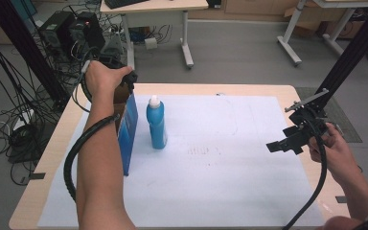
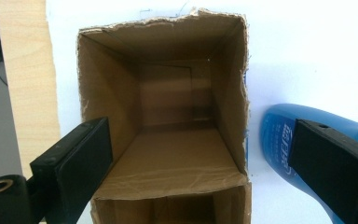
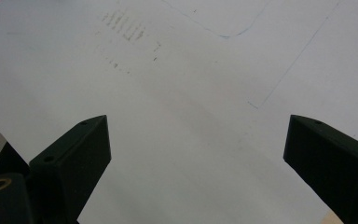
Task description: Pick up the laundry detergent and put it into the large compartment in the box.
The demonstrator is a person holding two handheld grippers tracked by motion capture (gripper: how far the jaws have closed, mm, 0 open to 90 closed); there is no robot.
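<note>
The left gripper (image 2: 200, 158) is held spread wide directly above the open-topped box (image 2: 168, 140), its jaws straddling it. A blue bottle (image 1: 156, 123) stands just beside the box. The right gripper (image 3: 198, 154) is held agape over white paper (image 3: 177, 84), well apart.

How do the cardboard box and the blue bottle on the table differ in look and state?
The cardboard box is straight-sided with flat faces; the blue bottle is rounded and narrows to a neck.
The box is open at the top, its brown inside showing empty in the left gripper view; the bottle wears a white cap.
The box is brown inside with a blue outer face; the bottle is blue throughout.
Both stand upright on the white sheet.
</note>
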